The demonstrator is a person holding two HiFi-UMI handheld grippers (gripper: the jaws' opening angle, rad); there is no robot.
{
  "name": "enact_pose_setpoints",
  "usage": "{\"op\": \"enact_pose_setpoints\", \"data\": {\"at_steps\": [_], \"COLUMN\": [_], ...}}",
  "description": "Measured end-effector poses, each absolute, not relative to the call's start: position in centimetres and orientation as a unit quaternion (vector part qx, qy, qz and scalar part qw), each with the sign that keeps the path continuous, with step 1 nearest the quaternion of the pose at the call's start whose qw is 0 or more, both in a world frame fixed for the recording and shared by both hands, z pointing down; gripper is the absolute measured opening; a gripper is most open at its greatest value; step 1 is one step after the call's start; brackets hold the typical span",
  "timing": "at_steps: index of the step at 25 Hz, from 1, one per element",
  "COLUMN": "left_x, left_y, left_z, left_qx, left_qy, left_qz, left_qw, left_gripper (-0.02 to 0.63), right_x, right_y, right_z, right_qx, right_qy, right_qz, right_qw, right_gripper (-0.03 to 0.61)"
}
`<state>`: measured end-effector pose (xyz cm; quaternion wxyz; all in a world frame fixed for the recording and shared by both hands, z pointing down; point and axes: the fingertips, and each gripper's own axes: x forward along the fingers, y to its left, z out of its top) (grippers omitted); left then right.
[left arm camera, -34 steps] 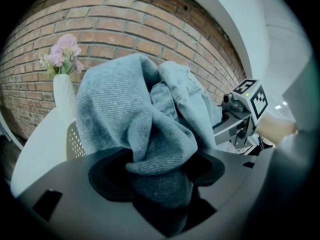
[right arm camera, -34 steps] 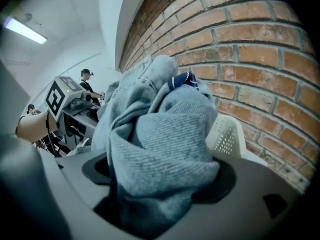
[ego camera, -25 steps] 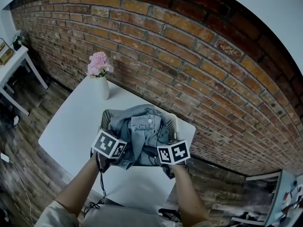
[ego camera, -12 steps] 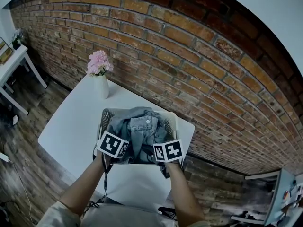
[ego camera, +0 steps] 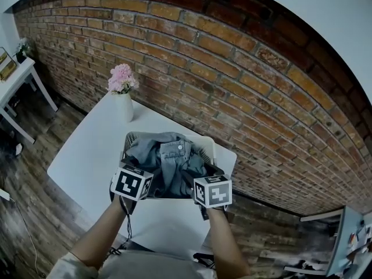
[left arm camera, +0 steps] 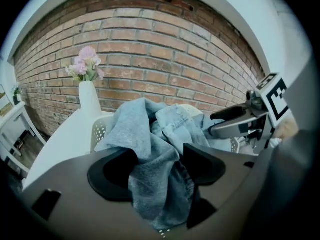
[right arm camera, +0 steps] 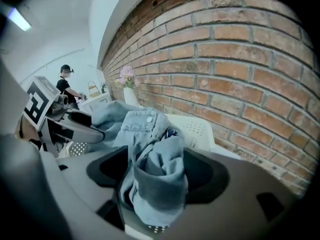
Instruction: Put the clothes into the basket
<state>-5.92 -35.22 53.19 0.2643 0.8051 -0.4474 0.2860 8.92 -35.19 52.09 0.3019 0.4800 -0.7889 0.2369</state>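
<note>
A light blue denim jacket [ego camera: 171,158] lies bunched in the white perforated basket [ego camera: 129,139] on the table. My left gripper [ego camera: 133,183] is at the basket's near left corner and my right gripper [ego camera: 212,190] at its near right corner. In the left gripper view a fold of the jacket [left arm camera: 150,129] fills the gap of the left gripper [left arm camera: 159,164], which is shut on it. In the right gripper view the right gripper [right arm camera: 157,171] has just been closing its jaws on a rolled fold of the jacket [right arm camera: 145,126]. The fold hangs between its pads.
The basket stands on a white table [ego camera: 87,150] against a brick wall [ego camera: 232,97]. A white vase of pink flowers [ego camera: 123,106] stands at the table's far left. A small side table [ego camera: 14,77] is further left. A person [right arm camera: 65,86] stands far off.
Both grippers have lifted a little and tipped at the basket's near edge, still with denim in them. The jacket now sits more bunched inside the basket.
</note>
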Motion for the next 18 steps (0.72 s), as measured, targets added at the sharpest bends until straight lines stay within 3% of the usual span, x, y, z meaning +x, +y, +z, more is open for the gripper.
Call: {"op": "enact_pose_setpoints", "data": {"at_steps": [4, 9, 14, 18], "left_x": [-5.9, -5.8, -6.1, -7.2], "left_y": [-34.8, -33.9, -33.0, -32.6], "left_z": [51.6, 49.6, 48.5, 47.4], "left_qx": [0.813, 0.823, 0.821, 0.814], "left_qy": [-0.458, -0.467, -0.489, -0.516], "left_qz": [0.271, 0.268, 0.261, 0.237], "left_qw": [0.238, 0.182, 0.139, 0.122], "left_gripper": [0.319, 0.304, 0.205, 0.083], "right_x": [8.7, 7.9, 6.1, 5.3], "right_y": [-35.0, -34.7, -34.3, -33.6], "right_z": [51.1, 48.8, 47.2, 46.1], "right_qx": [0.498, 0.516, 0.505, 0.504], "right_qy": [-0.796, -0.809, -0.829, -0.835], "right_qz": [0.203, 0.152, 0.132, 0.120], "right_qw": [0.277, 0.235, 0.203, 0.184], "right_gripper": [0.314, 0.216, 0.185, 0.146]}}
